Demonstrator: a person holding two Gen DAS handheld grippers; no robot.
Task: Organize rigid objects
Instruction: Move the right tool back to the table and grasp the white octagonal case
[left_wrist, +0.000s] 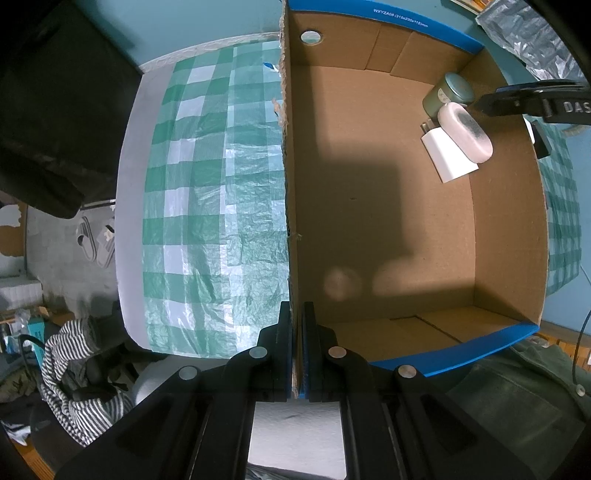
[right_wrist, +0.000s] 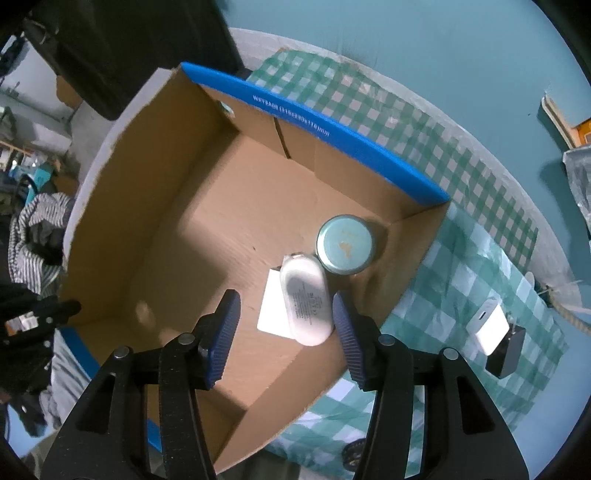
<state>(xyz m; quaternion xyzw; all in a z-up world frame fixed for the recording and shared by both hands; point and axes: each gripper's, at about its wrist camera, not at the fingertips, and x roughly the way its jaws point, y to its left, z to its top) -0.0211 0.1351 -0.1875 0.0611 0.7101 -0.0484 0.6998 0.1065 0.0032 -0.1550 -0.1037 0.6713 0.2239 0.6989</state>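
An open cardboard box (left_wrist: 509, 221) with blue rims (right_wrist: 332, 136) stands on a green checked cloth (left_wrist: 207, 184). In its far right corner sit a round teal tin (right_wrist: 345, 243), a white oval case (right_wrist: 304, 299) and a flat white block (right_wrist: 271, 314) under the case. My left gripper (left_wrist: 296, 321) is shut on the box's left wall, one pad on each side of the cardboard. My right gripper (right_wrist: 285, 297) hangs open above the oval case, its blue pads apart from it and nothing held. One of its black fingers (left_wrist: 517, 99) shows in the left wrist view.
Outside the box, on the cloth to the right, lie a white charger (right_wrist: 487, 326) and a black adapter (right_wrist: 506, 354). A silvery bag (left_wrist: 528, 33) lies beyond the box. Striped clothing (left_wrist: 74, 369) and slippers (left_wrist: 96, 240) are on the floor past the table's left edge.
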